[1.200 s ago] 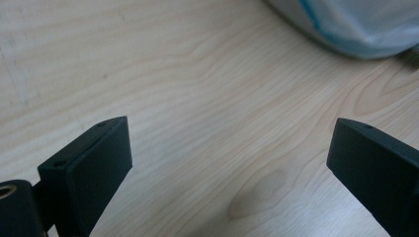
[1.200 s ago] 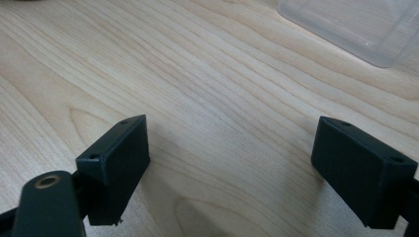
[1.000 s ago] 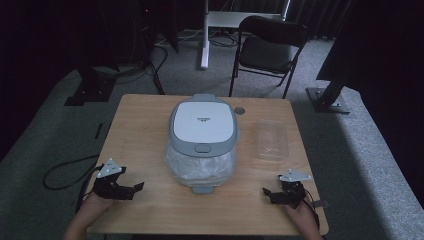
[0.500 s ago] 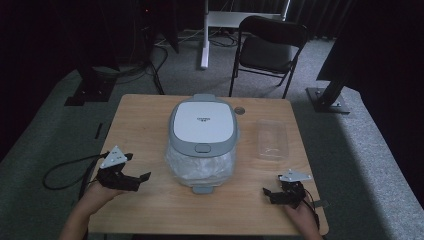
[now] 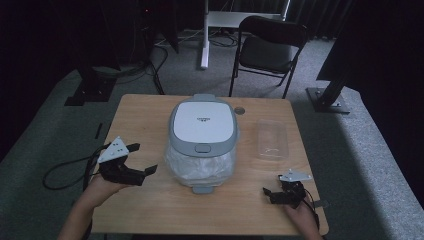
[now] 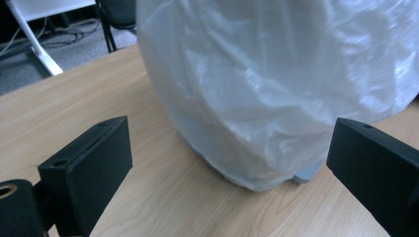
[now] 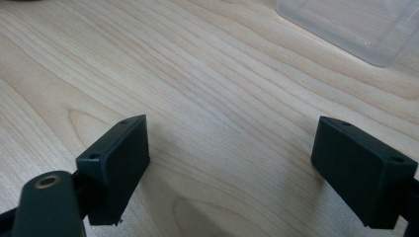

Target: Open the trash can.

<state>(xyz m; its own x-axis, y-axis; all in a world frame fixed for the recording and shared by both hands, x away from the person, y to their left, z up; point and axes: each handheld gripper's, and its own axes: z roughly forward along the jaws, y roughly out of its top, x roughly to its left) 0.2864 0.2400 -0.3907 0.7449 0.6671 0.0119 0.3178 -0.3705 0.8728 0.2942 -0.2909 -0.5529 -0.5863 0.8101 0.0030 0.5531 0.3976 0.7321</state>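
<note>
- The rice cooker (image 5: pixel 202 125), grey-rimmed with a white lid, stands at the middle of the wooden table (image 5: pixel 150 107); its lid is shut and a clear plastic bag (image 5: pixel 200 167) wraps its lower body.
- In the left gripper view the plastic bag (image 6: pixel 276 84) bulges down to the tabletop, where a grey foot of the cooker peeks out beneath its lower edge.
- The left gripper (image 5: pixel 142 160) hovers over the table's left edge, jaws spread wide and pointing at the cooker's near left side; bare wood lies between it and the bag, nothing touching.
- The right gripper (image 5: pixel 267 192) sits low near the table's front right corner, jaws apart with nothing between them, close to the front edge.
- In the right gripper view, bare wood stretches ahead of the jaws to a clear plastic container (image 7: pixel 356 24).
- That container (image 5: pixel 272 139) lies right of the cooker, just apart from it, near the table's right edge.
- Open wood runs along the front, from one gripper to the other.
- A black folding chair (image 5: pixel 267 50) stands beyond the far edge.
</note>
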